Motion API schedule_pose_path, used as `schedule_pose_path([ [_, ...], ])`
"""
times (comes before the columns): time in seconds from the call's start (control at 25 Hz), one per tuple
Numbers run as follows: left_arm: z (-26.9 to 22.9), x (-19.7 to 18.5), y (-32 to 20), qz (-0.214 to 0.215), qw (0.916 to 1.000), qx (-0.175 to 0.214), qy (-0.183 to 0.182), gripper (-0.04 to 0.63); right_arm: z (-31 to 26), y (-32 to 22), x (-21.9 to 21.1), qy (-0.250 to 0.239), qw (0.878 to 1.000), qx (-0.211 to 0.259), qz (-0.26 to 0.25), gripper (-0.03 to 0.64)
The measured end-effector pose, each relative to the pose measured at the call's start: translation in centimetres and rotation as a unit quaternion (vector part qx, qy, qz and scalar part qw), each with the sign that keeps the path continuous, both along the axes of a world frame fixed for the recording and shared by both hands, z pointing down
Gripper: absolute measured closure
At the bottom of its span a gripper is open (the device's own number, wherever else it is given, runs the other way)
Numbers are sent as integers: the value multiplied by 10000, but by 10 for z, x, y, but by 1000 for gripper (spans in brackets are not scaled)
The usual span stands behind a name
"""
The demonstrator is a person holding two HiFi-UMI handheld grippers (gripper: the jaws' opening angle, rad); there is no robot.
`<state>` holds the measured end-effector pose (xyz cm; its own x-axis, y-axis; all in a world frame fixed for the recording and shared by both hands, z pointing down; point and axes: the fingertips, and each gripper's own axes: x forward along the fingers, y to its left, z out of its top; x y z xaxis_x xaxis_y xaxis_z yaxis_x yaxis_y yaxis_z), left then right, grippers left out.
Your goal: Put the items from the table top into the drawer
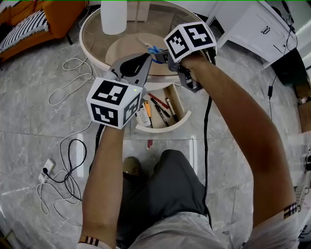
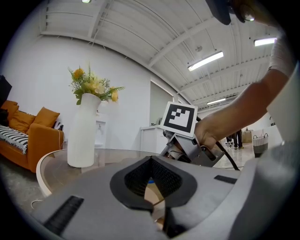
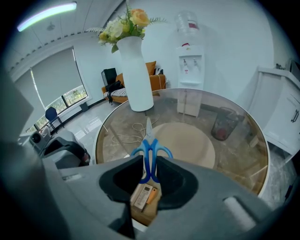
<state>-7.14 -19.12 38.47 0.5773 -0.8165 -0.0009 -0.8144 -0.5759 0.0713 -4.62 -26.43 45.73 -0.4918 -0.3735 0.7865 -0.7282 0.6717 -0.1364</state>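
Scissors with blue handles are at the near edge of the round glass desk, blades pointing toward its middle; whether they rest on the glass cannot be told. The right gripper tilts down at them. Its fingers are spread, one on each side of the handle loops, and show no clear pinch on them. The left gripper is held level just beside it, fingers pressed together at the tips with nothing between them.

Below the desk edge and nearer the person, the drawer is pulled out. In it lie red and black pens, a white remote-like item and an orange item beside it.

A white vase with yellow flowers stands upright on the far side of the desk, well apart from the scissors. Cables trail over the marble floor at the left, and an orange sofa sits beyond the desk.
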Motion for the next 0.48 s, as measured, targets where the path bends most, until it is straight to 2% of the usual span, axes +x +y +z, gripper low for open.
schedule_pose_path([
  [0.24,2,6,1,76,9999,-11,-71,597,1,-1,1,-37,9999,75,-88,538],
  [0.48,2,10,4,108,9999,-58,-30,597,-2,1,4,-4,9986,500,-148,541],
])
